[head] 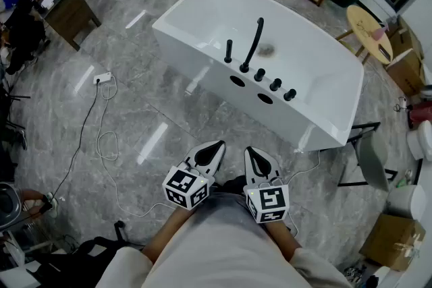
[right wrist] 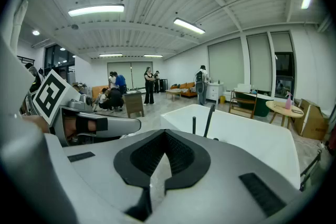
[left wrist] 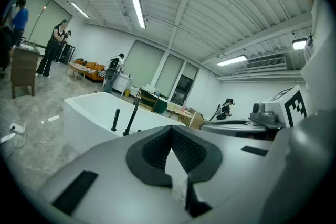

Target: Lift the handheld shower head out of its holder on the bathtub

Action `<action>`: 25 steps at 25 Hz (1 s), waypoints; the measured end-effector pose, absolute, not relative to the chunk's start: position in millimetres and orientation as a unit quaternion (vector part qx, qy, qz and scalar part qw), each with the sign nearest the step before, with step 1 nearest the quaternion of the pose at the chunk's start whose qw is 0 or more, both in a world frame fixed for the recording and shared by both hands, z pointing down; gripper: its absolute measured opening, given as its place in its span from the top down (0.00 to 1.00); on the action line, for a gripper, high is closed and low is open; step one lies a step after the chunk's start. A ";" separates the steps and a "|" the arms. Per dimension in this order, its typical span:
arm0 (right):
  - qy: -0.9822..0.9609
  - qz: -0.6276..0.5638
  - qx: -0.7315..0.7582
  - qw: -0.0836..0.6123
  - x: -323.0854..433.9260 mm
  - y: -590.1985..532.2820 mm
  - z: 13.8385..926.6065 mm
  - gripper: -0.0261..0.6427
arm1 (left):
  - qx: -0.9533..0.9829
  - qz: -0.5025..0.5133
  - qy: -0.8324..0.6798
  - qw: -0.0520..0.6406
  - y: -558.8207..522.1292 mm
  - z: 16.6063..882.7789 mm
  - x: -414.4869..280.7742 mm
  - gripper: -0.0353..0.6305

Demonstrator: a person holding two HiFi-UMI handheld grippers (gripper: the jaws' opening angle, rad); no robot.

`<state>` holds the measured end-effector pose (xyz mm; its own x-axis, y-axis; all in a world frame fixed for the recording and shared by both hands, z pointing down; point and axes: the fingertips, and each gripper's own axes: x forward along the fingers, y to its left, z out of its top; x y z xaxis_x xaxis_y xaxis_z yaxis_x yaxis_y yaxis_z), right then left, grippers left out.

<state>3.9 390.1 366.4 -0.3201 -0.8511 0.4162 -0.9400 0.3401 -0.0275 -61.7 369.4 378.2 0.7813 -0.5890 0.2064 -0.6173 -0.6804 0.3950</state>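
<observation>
Both grippers are near you, low in the head view. The left gripper (head: 216, 147) is closed with nothing between its jaws, and the right gripper (head: 251, 152) looks the same, jaws together and empty. The slim black stick-shaped handheld shower head (head: 228, 50) stands upright in its holder on the near rim of the white freestanding bathtub (head: 297, 30), just left of the tall curved black spout (head: 253, 44), with round black knobs (head: 275, 84) further right. It's well apart from both grippers, far across the grey marble-look floor (head: 135, 111), almost straight ahead. Its long axis is vertical, so you'd probably come in level from the near side and pull up. The left gripper looks slightly nearer, though the margin is small. You need to open the jaws first; the task hasn't started.
</observation>
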 end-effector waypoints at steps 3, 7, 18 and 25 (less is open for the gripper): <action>-0.802 0.128 0.559 0.167 -0.4 389.9 365.0 0.94 | 0.916 0.027 -0.329 0.226 367.4 377.3 -65.9 0.94; -0.805 0.126 0.556 0.168 -6.2 389.9 364.4 0.94 | 0.916 0.024 -0.331 0.225 365.5 376.6 -71.1 0.94; -0.800 0.112 0.568 0.158 -16.3 381.9 356.7 0.94 | 0.911 0.002 -0.338 0.237 354.0 375.4 -90.4 0.94; -0.793 0.120 0.577 0.158 -0.1 369.2 357.9 0.93 | 0.908 0.000 -0.332 0.256 343.3 381.8 -73.3 0.94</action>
